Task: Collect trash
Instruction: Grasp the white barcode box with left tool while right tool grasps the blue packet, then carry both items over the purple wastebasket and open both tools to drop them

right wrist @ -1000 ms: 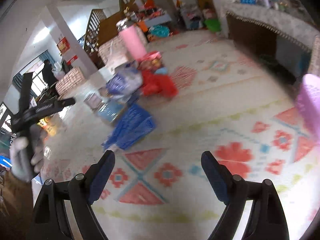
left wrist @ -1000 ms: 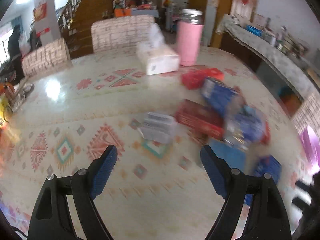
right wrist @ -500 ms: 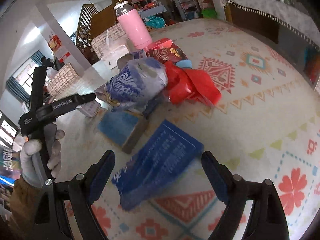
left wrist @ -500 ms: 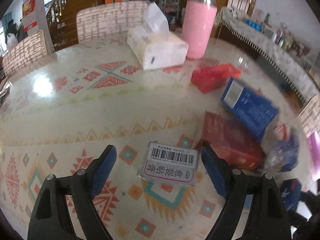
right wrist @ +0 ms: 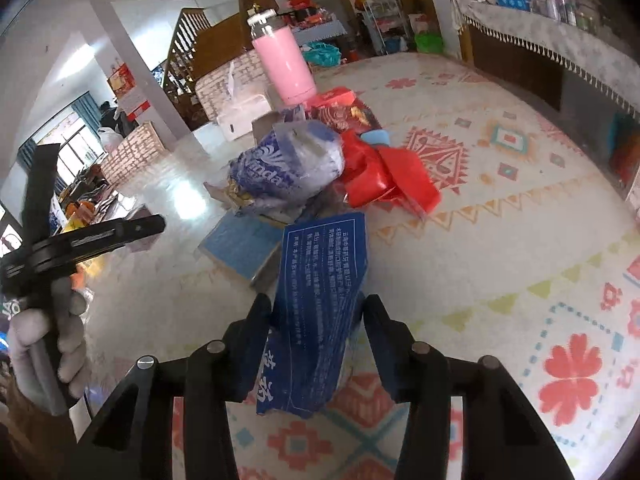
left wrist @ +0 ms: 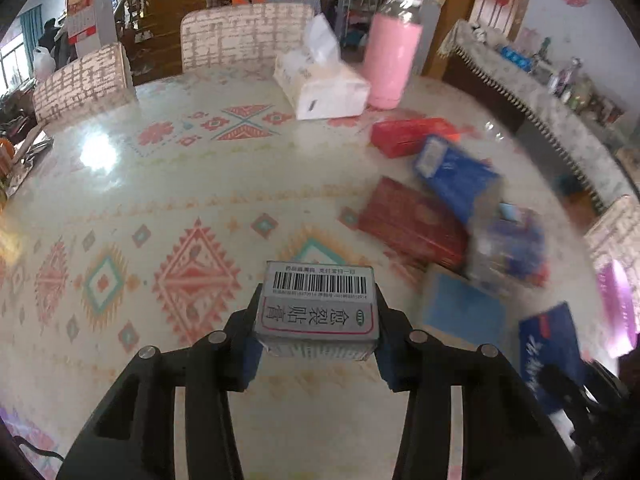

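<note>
My left gripper point(left wrist: 318, 314) is closing, and its pads press both sides of a small grey box point(left wrist: 318, 300) with a barcode and red lettering, just above the patterned table point(left wrist: 120, 200). My right gripper point(right wrist: 318, 314) is also closing; a flattened dark blue carton point(right wrist: 324, 272) stands between its fingers, squeezed and crumpled by them. The same carton shows in the left wrist view point(left wrist: 548, 348). Beyond it lies a heap of trash: a blue-printed plastic bag point(right wrist: 288, 168), a red wrapper point(right wrist: 384, 176), a pale blue box point(right wrist: 240, 244) and red boxes point(left wrist: 412, 224).
A pink bottle point(left wrist: 392, 64) and a white tissue box point(left wrist: 324, 84) stand at the table's far side, with two chairs point(left wrist: 244, 36) behind. A gloved hand point(right wrist: 44, 344) holds the left gripper's handle at the left. A sideboard point(right wrist: 560, 40) runs along the right wall.
Both grippers have closed from wide open. The left came down over the grey box and took it; the right moved up to the blue carton and closed on it.
</note>
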### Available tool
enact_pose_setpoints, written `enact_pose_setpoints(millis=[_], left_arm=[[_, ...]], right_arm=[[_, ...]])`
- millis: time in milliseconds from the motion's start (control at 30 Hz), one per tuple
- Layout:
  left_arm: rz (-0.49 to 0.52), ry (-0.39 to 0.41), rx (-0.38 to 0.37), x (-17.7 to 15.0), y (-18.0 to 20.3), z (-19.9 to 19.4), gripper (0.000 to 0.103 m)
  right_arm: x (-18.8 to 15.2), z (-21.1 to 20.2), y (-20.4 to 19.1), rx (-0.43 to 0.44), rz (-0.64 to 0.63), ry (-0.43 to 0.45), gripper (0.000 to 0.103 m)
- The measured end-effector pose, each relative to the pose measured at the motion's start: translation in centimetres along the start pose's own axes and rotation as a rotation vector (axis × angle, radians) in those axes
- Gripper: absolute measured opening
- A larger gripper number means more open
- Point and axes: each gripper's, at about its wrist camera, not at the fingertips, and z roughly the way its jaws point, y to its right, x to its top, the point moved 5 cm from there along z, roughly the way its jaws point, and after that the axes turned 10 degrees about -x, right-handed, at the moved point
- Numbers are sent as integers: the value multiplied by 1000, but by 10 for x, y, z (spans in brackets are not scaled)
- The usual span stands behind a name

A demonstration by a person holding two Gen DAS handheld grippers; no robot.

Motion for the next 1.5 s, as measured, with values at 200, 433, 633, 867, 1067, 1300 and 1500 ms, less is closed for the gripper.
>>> enact_pose_setpoints(millis=[200, 433, 633, 867, 1067, 1300, 1500], left_arm=[[65, 39, 10, -17, 40, -39, 45], [159, 20, -43, -34, 117, -51, 45], [262, -12, -130, -45, 202, -39, 45], [348, -59, -241, -50, 292, -14, 45], [424, -108, -327, -49, 378, 23, 45], [390, -192, -497, -38, 461, 60, 45], [363, -228, -592, -29, 513, 87, 66]], right_arm=[[-5, -32, 12, 17, -25, 65, 52], [-13, -68, 55, -3, -27, 109, 52], [-14, -105, 131, -69, 53, 171, 52], [-12, -143, 236, -175, 194, 224, 53], [-10, -164, 312, -263, 297, 249, 53], [0, -164, 371, -309, 373, 232, 53], [13, -151, 392, -351, 380, 221, 54]])
